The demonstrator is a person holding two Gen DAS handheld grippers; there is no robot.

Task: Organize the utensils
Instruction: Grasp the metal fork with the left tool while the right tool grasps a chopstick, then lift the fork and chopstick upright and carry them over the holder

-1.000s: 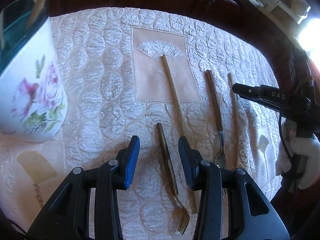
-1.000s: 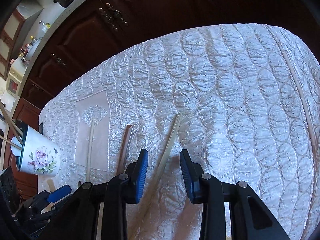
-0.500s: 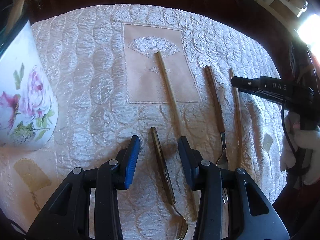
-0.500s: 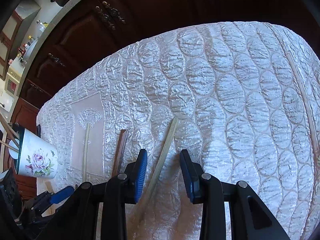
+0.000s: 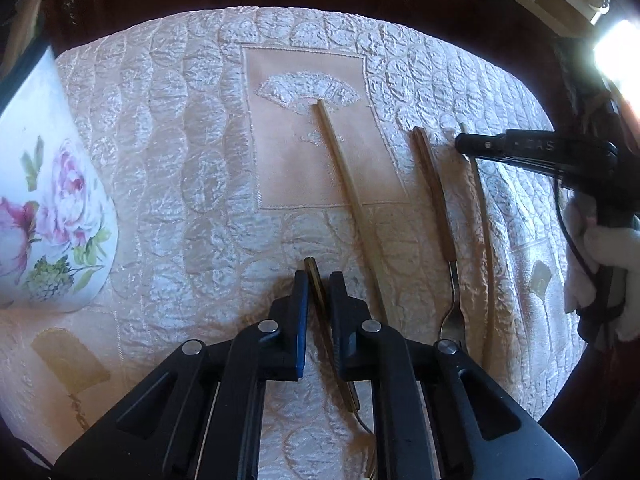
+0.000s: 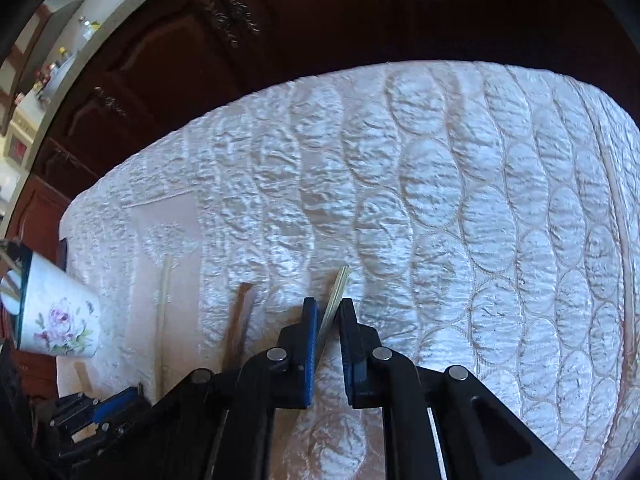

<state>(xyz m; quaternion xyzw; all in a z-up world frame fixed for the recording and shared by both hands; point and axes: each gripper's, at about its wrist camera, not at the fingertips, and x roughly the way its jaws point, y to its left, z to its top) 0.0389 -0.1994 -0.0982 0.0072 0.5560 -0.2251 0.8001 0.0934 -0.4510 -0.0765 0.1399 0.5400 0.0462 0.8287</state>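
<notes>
My left gripper (image 5: 319,282) has its jaws closing, the blue pads pressing on the upper handle of a dark gold fork (image 5: 325,322) that lies on the tablecloth, tines toward me. My right gripper (image 6: 329,309) is closing too, its pads against the handle of a thin pale gold utensil (image 6: 339,284); it also shows side-on in the left wrist view (image 5: 466,145). Between them lie a long gold utensil (image 5: 352,196) and a brown-handled fork (image 5: 436,204). A white floral mug (image 5: 52,216) stands at the left with sticks in it (image 6: 8,280).
A quilted cream tablecloth (image 6: 440,184) covers the table, with a smooth embroidered panel (image 5: 288,136) in the middle. Dark wooden cabinets (image 6: 240,40) run behind the far edge. A gloved hand (image 5: 600,264) holds the right gripper. The cloth to the right is bare.
Both pairs of jaws have narrowed from wide apart onto their handles. The right gripper slid along the thin utensil toward its handle end. The mug has drifted left in the left wrist view.
</notes>
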